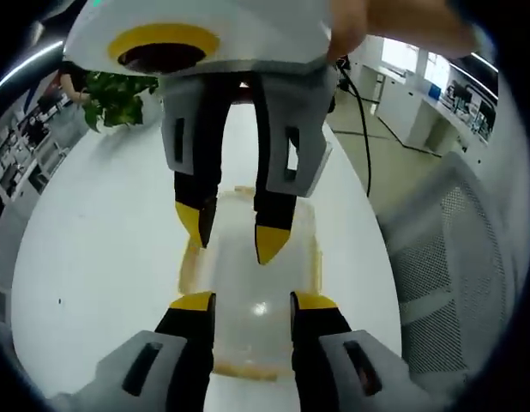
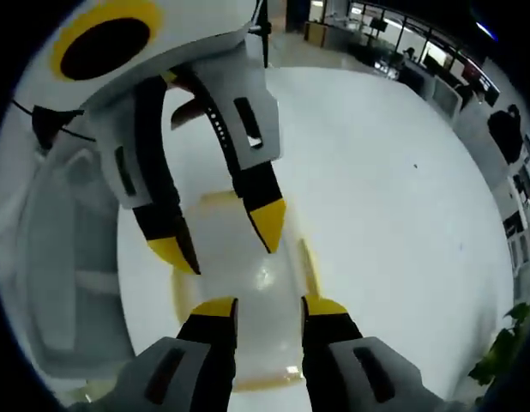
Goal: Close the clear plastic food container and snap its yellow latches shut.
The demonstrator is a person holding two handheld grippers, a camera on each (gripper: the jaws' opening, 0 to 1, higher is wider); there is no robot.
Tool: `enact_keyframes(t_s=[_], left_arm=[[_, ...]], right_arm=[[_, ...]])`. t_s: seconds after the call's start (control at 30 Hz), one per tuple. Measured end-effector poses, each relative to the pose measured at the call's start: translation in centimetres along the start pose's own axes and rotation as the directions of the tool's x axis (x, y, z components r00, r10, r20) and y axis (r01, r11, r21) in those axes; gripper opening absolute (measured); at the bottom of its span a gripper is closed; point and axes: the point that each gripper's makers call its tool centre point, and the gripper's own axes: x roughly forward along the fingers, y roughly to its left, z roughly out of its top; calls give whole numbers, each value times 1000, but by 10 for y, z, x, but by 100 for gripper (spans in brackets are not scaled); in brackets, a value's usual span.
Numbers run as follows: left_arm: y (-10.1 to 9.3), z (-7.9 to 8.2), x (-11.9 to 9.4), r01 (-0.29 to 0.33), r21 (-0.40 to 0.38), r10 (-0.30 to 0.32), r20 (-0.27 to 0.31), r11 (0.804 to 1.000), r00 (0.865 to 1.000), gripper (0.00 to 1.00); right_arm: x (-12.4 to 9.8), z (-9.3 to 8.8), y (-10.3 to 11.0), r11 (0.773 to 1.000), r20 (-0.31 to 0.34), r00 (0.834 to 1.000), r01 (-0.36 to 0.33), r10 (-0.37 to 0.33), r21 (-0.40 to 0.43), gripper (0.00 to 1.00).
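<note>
Clear container [image 1: 248, 283] lay at frame centre on white table [image 1: 93, 257], lid on, yellow latches [image 1: 316, 257] along edges. Left gripper [image 1: 252, 302] and right gripper [image 2: 269, 302] faced each other above lid, jaws apart, likely poised to press it down.

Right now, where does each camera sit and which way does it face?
Left gripper view: rides the left gripper, looking down its fingers at the clear container on the white table; the right gripper faces it, a hand above.
Right gripper view: rides the right gripper, looking down at the same container; the left gripper opposes.
Shared: container, table, both grippers, seen from opposite ends.
</note>
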Motion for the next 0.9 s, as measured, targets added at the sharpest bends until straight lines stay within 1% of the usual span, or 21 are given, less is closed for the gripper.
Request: enact_keyframes(t_s=[0.4,0.57,0.67,0.77,0.9], left_arm=[[-11,4,3,1,5,-1,8,1000,1000,36],[-11,5,2,-25,38,24,8,999,1000,36],[-16,4,3,-22,39,22,6,999,1000,36],[-24,6,4,-17,59,17,5,998,1000,36],[-27,7,5,-26,78,26,7,997,1000,36]], right_arm=[[3,5,-8,1000,6,1000,6,-6,-14,28],[5,10,-14,1000,15,1000,10,-9,-21,29],[7,14,-16,1000,19,1000,3,-2,-26,30],[10,13,-17,1000,11,1000,-7,7,-28,31],[10,14,-20,999,12,1000,-24,25,-21,32]])
